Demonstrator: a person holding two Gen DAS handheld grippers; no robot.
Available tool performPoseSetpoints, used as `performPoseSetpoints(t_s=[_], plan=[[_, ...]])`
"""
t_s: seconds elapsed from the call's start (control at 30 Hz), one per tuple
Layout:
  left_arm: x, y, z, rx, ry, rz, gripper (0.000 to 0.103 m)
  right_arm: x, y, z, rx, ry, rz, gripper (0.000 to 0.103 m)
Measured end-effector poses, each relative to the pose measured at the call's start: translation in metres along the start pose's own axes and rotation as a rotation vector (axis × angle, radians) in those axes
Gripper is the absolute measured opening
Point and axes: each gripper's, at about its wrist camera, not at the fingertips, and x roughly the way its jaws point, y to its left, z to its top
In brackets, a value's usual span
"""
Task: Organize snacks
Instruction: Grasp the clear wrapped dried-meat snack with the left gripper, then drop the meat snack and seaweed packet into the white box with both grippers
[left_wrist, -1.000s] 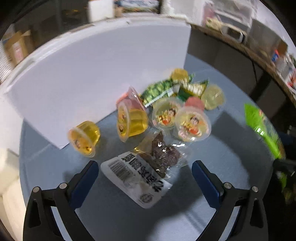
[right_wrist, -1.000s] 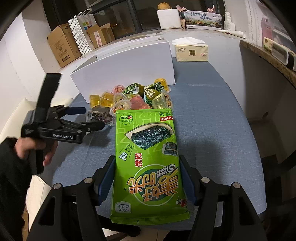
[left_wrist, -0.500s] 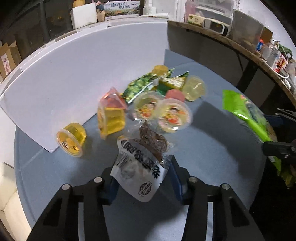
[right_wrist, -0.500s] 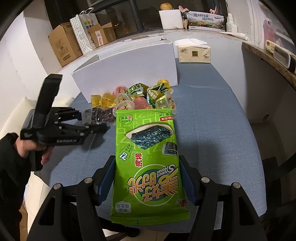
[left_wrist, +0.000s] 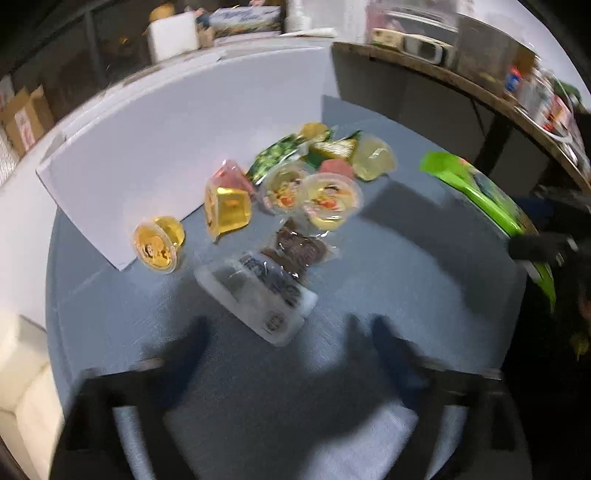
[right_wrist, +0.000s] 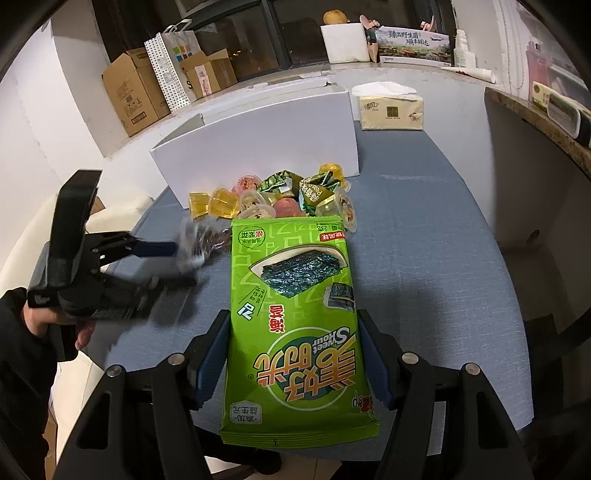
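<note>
The right gripper (right_wrist: 293, 360) clamps the green seaweed snack bag (right_wrist: 295, 314) by its sides. The left gripper (left_wrist: 288, 350) (badly blurred) is opening with nothing between its jaws, the clear-wrapped jerky packet (left_wrist: 266, 280) lying on the blue table (left_wrist: 406, 273) at its twelve o'clock, jelly cups (left_wrist: 328, 199) beyond.

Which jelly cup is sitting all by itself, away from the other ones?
The yellow jelly cup at the far left of the left wrist view, lying on its side at the white box's corner. The other cups bunch together further right.
</note>
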Motion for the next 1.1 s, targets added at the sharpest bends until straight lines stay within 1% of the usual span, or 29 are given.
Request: performPoseSetpoints(t_s=[0.03, 0.07, 0.13, 0.17, 0.27, 0.33, 0.4, 0.43, 0.47, 0.5, 0.53, 0.57, 0.6, 0.63, 0.67, 0.7, 0.77, 0.8, 0.87, 0.97, 1.1], plan=[[-0.006, -0.003, 0.0, 0.026, -0.024, -0.008, 0.098, 0.0, -0.001, 0.0, 0.004, 0.0, 0.003, 0.07], [-0.008, -0.004, 0.002, 0.039, -0.032, -0.002, 0.098, 0.001, 0.0, 0.0, 0.007, 0.001, 0.003, 0.07], [-0.005, -0.002, 0.012, 0.066, -0.025, 0.029, 0.1, 0.003, 0.0, 0.001, 0.011, 0.005, 0.006, 0.07], [-0.001, -0.002, 0.017, 0.075, -0.016, 0.03, 0.1, 0.003, 0.0, 0.001, 0.011, 0.006, 0.009, 0.07], [0.018, 0.006, 0.034, 0.088, 0.019, 0.001, 0.1, 0.003, 0.001, 0.0, 0.006, 0.008, 0.009, 0.07], [0.04, 0.009, 0.047, 0.103, 0.062, -0.014, 0.1, 0.003, -0.001, 0.001, 0.01, 0.007, 0.005, 0.07], [0.057, 0.012, 0.053, 0.115, 0.098, -0.025, 0.1, 0.002, -0.004, 0.001, 0.02, 0.006, 0.0, 0.07], [0.062, 0.014, 0.056, 0.11, 0.1, -0.044, 0.1, 0.002, -0.006, 0.002, 0.025, 0.006, -0.003, 0.07], [0.065, 0.018, 0.06, 0.091, 0.095, -0.083, 0.1, 0.002, -0.007, 0.002, 0.028, 0.006, -0.005, 0.07], [0.067, 0.021, 0.062, 0.077, 0.097, -0.105, 0.096, 0.002, -0.008, 0.002, 0.03, 0.005, -0.006, 0.07], [0.067, 0.023, 0.063, 0.077, 0.089, -0.109, 0.09, 0.002, -0.008, 0.002, 0.033, 0.007, -0.009, 0.07], [0.063, 0.023, 0.063, 0.084, 0.075, -0.102, 0.082, 0.003, -0.008, 0.002, 0.036, 0.01, -0.009, 0.07], [0.06, 0.024, 0.063, 0.079, 0.074, -0.112, 0.075, 0.004, -0.008, 0.001, 0.037, 0.012, -0.008, 0.07], [0.057, 0.024, 0.062, 0.072, 0.07, -0.122, 0.07, 0.005, -0.008, 0.001, 0.038, 0.015, -0.007, 0.07], [0.052, 0.026, 0.06, 0.063, 0.063, -0.136, 0.06, 0.005, -0.008, 0.001, 0.038, 0.016, -0.006, 0.07], [0.046, 0.027, 0.058, 0.049, 0.043, -0.143, 0.054, 0.006, -0.007, 0.001, 0.036, 0.018, -0.004, 0.07], [0.039, 0.029, 0.057, 0.028, 0.013, -0.149, 0.045, 0.006, -0.006, 0.002, 0.031, 0.018, 0.0, 0.07], [0.033, 0.028, 0.054, 0.021, 0.002, -0.143, 0.044, 0.007, -0.005, 0.003, 0.028, 0.018, 0.001, 0.07], [0.027, 0.029, 0.048, 0.012, 0.005, -0.124, 0.043, 0.007, -0.003, 0.003, 0.02, 0.021, 0.003, 0.07], [0.014, 0.03, 0.036, -0.026, -0.02, -0.142, 0.043, 0.005, 0.0, 0.002, 0.009, 0.018, 0.007, 0.07], [0.004, 0.026, 0.03, -0.04, -0.052, -0.114, 0.043, 0.002, 0.0, 0.003, 0.005, 0.009, 0.007, 0.07]])
